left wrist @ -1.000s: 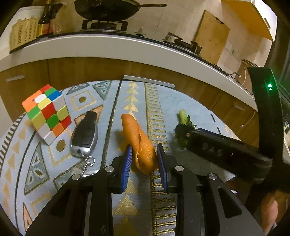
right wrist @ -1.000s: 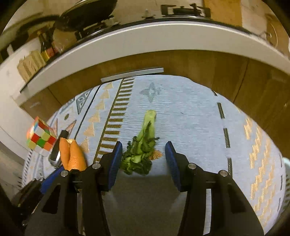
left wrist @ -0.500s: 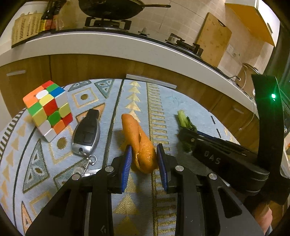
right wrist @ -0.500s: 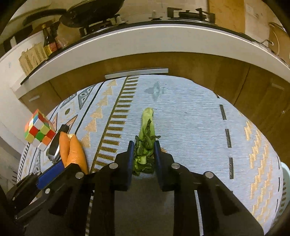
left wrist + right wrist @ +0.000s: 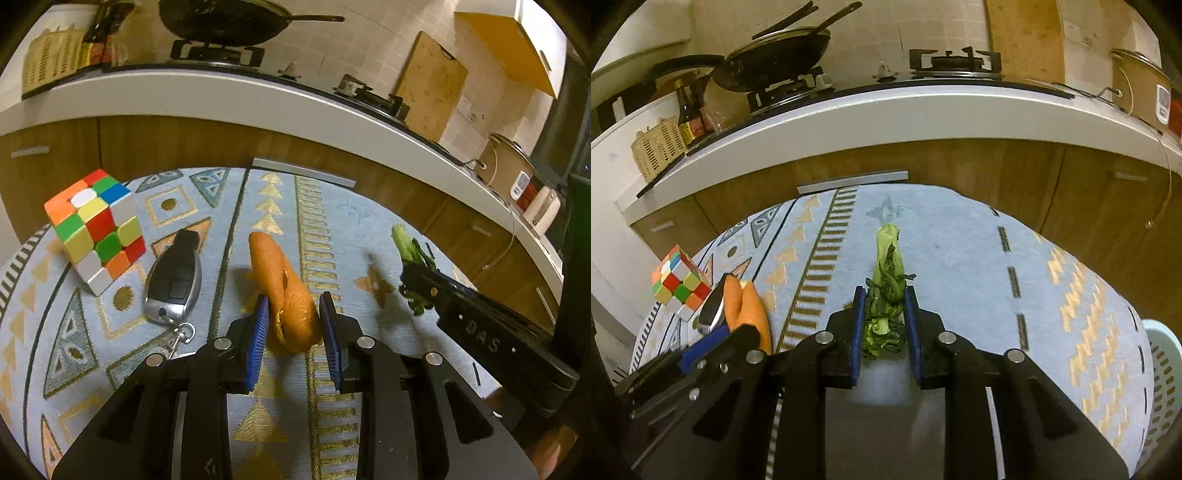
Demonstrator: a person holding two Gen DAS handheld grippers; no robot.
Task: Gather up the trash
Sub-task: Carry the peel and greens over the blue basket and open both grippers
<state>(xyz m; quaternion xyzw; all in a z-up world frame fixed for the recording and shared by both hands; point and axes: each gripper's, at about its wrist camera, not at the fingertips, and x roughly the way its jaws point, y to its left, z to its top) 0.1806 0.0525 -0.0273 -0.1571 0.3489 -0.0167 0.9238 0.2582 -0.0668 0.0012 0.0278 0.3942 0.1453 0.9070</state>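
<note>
Left wrist view: left gripper (image 5: 293,326) clamped on the near end of the carrot (image 5: 282,286), blue pads against both sides; carrot lies on the patterned cloth (image 5: 332,218), car key (image 5: 173,278) and puzzle cube (image 5: 96,230) beside it. Right wrist view: right gripper (image 5: 884,317) jaws pinch the leafy end of the wilted greens (image 5: 886,280), stalk pointing away; white basket (image 5: 1163,380) at far right

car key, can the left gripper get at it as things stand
Probably not yet: the left gripper is shut on the carrot. The car key lies uncovered beside it on the cloth.
</note>
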